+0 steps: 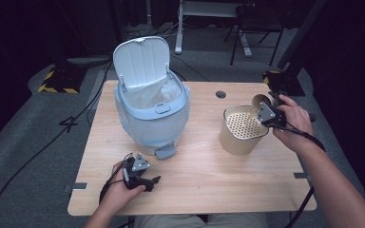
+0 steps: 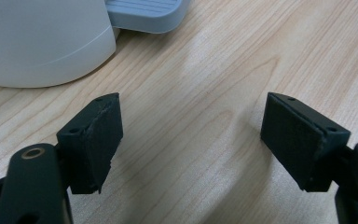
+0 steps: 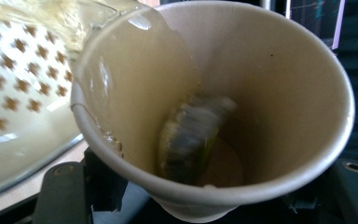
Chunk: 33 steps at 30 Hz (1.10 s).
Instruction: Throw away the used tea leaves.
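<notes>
Paper is the weak point: the tan paper cup is clenched in the right gripper and tipped hard over the beige cylindrical container with the perforated white strainer insert, near the right edge of the light wooden table. Yellowish liquid runs over the cup's lip onto the strainer. Its long axis lies close to level, mouth pointing left and slightly down toward the strainer, base toward the hand. 2 risks stand out: squeezing harder could buckle the thin wall and slop liquid past the rim onto the table, and the soggy green-grey tea bag could slide out in a rush and splash. Well apart, the left gripper rests with jaws released, empty, near the pale blue lidded pedal bin.
</notes>
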Tool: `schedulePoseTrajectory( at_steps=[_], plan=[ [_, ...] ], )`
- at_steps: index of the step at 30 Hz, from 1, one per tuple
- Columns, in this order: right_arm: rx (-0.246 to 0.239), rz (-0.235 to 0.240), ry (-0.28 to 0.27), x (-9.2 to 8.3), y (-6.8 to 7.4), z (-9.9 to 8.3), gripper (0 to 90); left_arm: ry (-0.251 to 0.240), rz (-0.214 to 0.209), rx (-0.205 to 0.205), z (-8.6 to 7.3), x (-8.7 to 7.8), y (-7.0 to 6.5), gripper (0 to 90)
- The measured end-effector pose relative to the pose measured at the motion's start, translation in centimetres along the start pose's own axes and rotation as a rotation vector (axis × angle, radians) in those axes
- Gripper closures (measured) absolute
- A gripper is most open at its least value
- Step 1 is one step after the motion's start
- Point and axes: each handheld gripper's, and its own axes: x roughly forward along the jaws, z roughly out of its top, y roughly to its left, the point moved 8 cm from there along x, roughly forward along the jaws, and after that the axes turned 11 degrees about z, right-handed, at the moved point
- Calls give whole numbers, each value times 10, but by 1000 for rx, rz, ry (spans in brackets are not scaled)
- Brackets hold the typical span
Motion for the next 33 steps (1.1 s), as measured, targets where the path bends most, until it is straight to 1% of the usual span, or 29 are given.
schedulePoseTrajectory(
  at_steps=[1,2,3,6,7,9,10,11,12,14,17,18,19,20,21,22,23,24,25,26,27,28,31,33],
  plan=[
    [0,0,0,0,0,0,313,-1,0,2,0,0,0,215],
    [-49,-32,35,0,0,1,313,-1,0,2,0,0,0,215],
    [-49,-32,35,0,0,1,313,-1,0,2,0,0,0,215],
    [-99,-68,63,-2,0,5,313,-1,0,2,0,0,0,215],
    [-135,-103,81,-4,-1,6,313,-1,0,2,0,0,0,216],
    [-188,-157,115,-5,-3,7,314,-1,0,2,0,0,0,215],
    [-226,-183,151,-7,-4,7,314,-1,0,2,0,0,0,215],
    [-263,-217,170,-7,-5,8,314,-1,0,2,0,0,0,215],
    [-297,-236,186,-8,-6,9,314,-1,-1,2,0,0,0,216],
    [-347,-278,222,-10,-7,10,314,-1,-1,3,0,0,0,215],
    [-440,-350,275,-13,-9,12,315,-1,-1,3,0,0,0,215],
    [-491,-388,302,-16,-9,15,315,-1,-1,3,0,0,0,215],
    [-491,-388,302,-16,-9,15,315,-1,-1,3,0,0,0,216],
    [-524,-407,312,-17,-10,17,315,-1,-1,3,0,0,0,216],
    [-568,-429,327,-19,-10,21,315,-1,-1,3,0,0,0,215],
    [-568,-429,327,-19,-10,21,315,-1,-1,3,0,0,0,215],
    [-590,-443,336,-20,-10,23,315,-1,-1,3,0,0,0,216],
    [-644,-479,361,-21,-11,26,315,-1,-1,3,0,0,0,216],
    [-644,-479,361,-21,-11,26,315,-1,-1,3,0,0,0,216],
    [-683,-509,373,-22,-10,30,315,-1,-1,3,0,0,0,215],
    [-711,-523,382,-23,-10,32,315,-1,-1,3,0,0,0,215],
    [-711,-523,382,-23,-10,32,315,-1,-1,3,0,0,0,215],
    [-788,-582,404,-25,-10,38,315,-1,-1,3,0,0,0,215],
    [-821,-606,416,-26,-9,41,315,-1,-1,3,0,0,0,215]
  ],
)
